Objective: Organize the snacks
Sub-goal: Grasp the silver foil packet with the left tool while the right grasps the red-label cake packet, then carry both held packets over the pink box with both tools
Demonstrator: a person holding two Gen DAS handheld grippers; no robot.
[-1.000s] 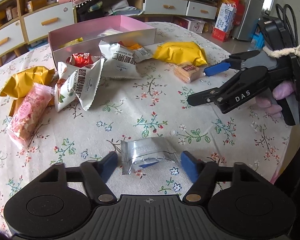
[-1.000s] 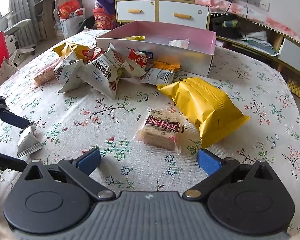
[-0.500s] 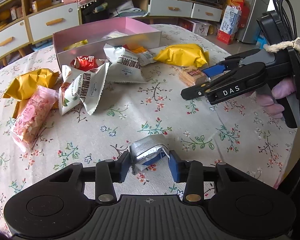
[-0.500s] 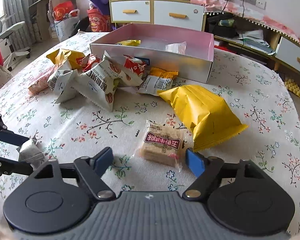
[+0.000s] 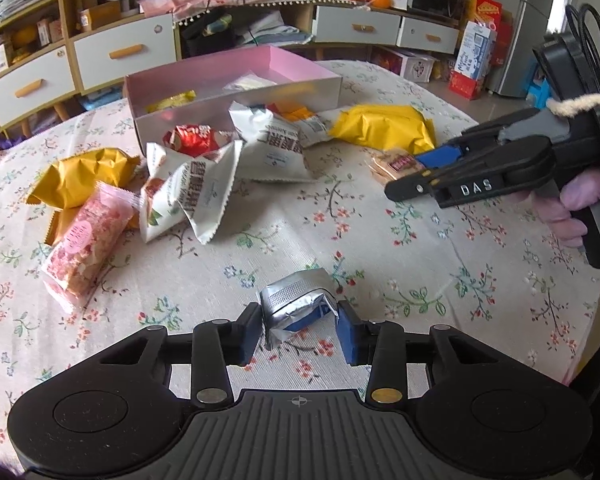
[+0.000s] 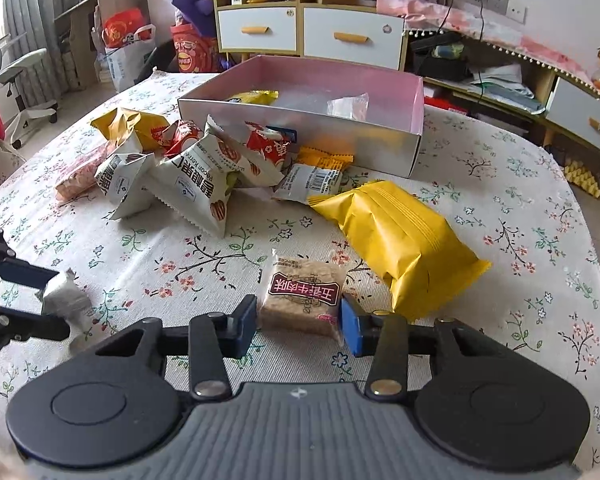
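Note:
My left gripper is shut on a small silver snack packet, held just above the flowered tablecloth. It also shows at the left edge of the right wrist view. My right gripper has closed on a clear-wrapped brown biscuit bar with a dark red label; its pads touch both sides. The bar also shows in the left wrist view. The pink open box stands at the back of the table and holds a few snacks.
A large yellow bag lies right of the bar. White nut packets, red packets, a pink packet and another yellow bag are heaped left of the box. Cabinets stand behind the table.
Both grippers closed from wide open: the left onto the silver packet, the right onto the biscuit bar. The silver packet has crumpled and lifted slightly.

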